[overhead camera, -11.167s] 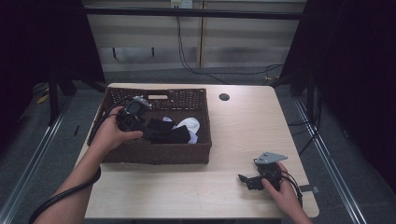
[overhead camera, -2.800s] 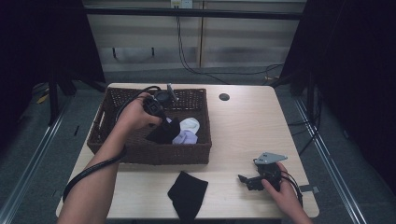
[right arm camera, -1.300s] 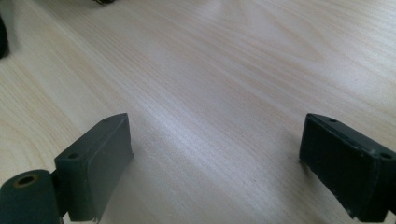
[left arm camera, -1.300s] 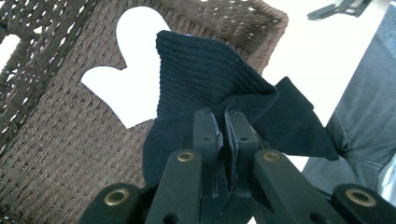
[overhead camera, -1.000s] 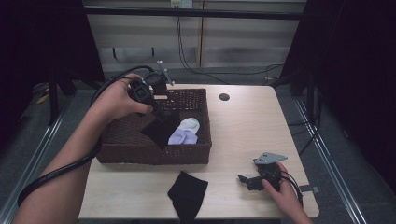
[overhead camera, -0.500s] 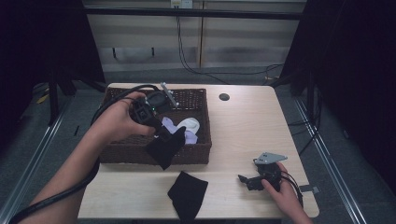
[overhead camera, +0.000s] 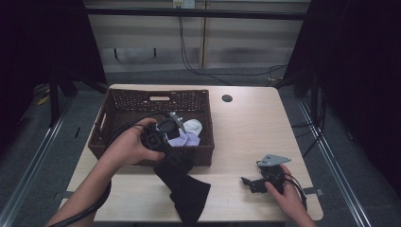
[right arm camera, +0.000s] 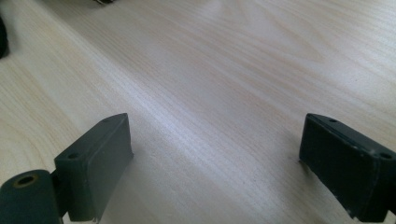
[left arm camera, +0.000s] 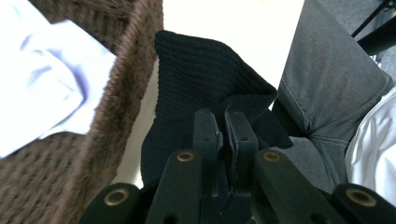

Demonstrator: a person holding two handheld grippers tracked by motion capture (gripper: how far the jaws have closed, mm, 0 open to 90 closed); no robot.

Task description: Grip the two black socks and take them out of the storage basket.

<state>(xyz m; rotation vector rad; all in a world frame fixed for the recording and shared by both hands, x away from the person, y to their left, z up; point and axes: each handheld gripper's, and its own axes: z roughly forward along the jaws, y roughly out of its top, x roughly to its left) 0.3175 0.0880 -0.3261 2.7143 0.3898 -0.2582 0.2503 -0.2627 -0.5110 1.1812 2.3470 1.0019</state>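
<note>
Moving: black sock (left arm camera: pixel 201 88) out of wicker basket (overhead camera: pixel 118 101), pinched in left gripper (left arm camera: pixel 223 123)
Right gripper (right arm camera: pixel 215 154): jaws wide, empty
Next: lower onto other black sock (overhead camera: pixel 191 198), release

The wicker basket (overhead camera: pixel 151 124) blocks the upper left of the tabletop (overhead camera: pixel 246 137), its front wall standing just behind the black sock (overhead camera: pixel 187 191) spread at the lower centre. Between that sock and the right gripper (overhead camera: pixel 246 181) at the lower right lies a bare strip. The tabletop's upper right is open, a small round hole (overhead camera: pixel 227 98) apart.
</note>
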